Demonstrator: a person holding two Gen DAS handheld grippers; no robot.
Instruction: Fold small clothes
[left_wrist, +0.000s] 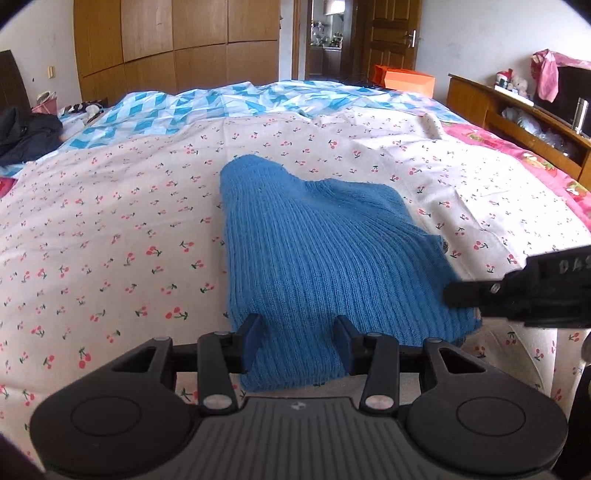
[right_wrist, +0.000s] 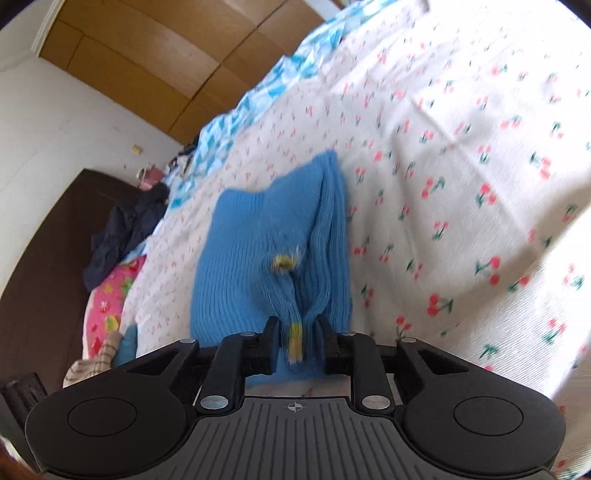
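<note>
Left wrist view: sweater lies part-folded mid-bed, left gripper and right gripper each pinching its near edge, folds remaining.

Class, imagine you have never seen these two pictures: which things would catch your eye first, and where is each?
First comes the bright blue ribbed knit garment lying mid-bed on the white cherry-print sheet. Next come the two black grippers: the left gripper straddles the garment's near edge, and the right gripper has a bunched fold with a yellow patch between its fingers. Behind stands a brown wooden wardrobe.
</note>
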